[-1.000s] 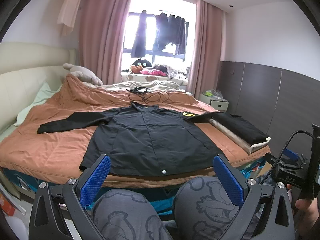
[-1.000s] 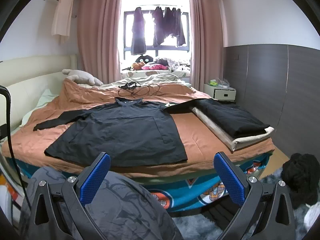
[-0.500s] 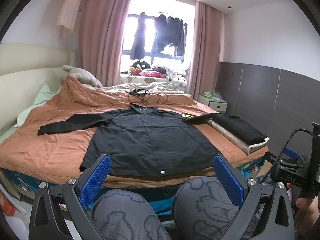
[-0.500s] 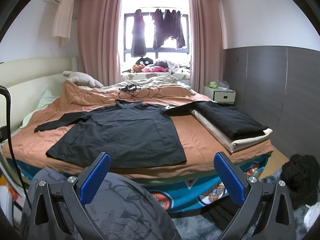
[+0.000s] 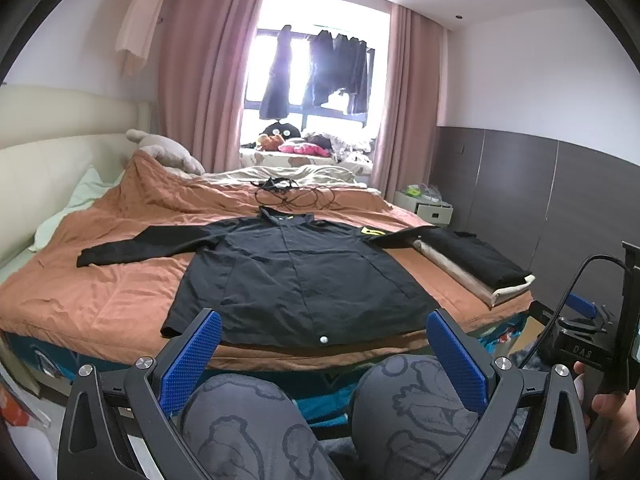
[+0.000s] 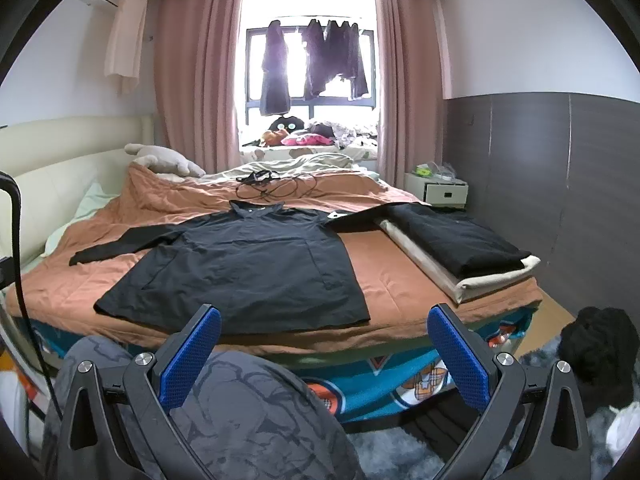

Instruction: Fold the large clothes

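A large black long-sleeved jacket (image 5: 296,268) lies spread flat, front up, on a rust-orange quilted bedcover (image 5: 104,296), its hem near the foot edge of the bed and its collar pointing toward the window. A single white snap button (image 5: 323,339) shows at the centre of the hem. One sleeve stretches out toward the cream padded headboard (image 5: 48,164); the other reaches toward a folded black garment (image 5: 476,256) resting on a folded beige blanket (image 5: 472,286) at the bed's far side. A tangle of black cable (image 5: 292,196) lies on the cover beyond the collar.

The left gripper (image 5: 324,352), with blue textured pads, is held wide apart and empty, low in front of the bed, above the person's knees in grey patterned trousers (image 5: 256,428). The right gripper (image 6: 324,352) is likewise spread wide and holds nothing, well apart from the jacket.

Pink curtains (image 6: 192,80) frame a bright window where dark clothes (image 6: 316,60) hang. A white bedside cabinet (image 6: 440,192) stands by the grey panelled wall.
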{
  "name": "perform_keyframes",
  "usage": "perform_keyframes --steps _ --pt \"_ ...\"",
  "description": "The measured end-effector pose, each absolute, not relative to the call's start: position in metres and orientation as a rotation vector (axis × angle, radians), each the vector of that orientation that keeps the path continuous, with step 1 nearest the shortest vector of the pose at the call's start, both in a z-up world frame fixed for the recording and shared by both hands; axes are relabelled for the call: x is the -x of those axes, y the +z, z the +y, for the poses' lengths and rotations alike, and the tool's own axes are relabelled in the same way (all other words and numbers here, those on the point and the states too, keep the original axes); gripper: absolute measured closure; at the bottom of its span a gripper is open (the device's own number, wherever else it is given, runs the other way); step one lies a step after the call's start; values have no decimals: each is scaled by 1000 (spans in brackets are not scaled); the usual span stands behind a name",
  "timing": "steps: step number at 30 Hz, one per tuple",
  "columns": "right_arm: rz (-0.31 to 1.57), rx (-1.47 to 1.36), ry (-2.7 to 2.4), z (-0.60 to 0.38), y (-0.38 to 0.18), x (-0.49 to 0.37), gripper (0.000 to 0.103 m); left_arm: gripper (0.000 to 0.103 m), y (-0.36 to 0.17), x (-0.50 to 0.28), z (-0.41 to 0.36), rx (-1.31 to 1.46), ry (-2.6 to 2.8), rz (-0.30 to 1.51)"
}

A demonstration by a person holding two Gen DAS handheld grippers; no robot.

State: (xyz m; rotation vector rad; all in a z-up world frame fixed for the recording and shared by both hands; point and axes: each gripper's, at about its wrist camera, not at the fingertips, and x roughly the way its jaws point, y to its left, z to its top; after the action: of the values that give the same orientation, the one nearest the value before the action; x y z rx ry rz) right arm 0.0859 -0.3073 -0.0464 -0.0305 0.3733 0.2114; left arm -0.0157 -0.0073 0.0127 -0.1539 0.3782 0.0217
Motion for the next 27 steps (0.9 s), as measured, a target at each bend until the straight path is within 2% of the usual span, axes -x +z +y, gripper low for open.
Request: perform_keyframes --steps 13,27 --pt "378 50 218 -297 -36 -92 0 0 12 16 7 132 51 385" --pt "451 -7 418 -208 -33 -179 0 0 3 -45 74 99 155 430"
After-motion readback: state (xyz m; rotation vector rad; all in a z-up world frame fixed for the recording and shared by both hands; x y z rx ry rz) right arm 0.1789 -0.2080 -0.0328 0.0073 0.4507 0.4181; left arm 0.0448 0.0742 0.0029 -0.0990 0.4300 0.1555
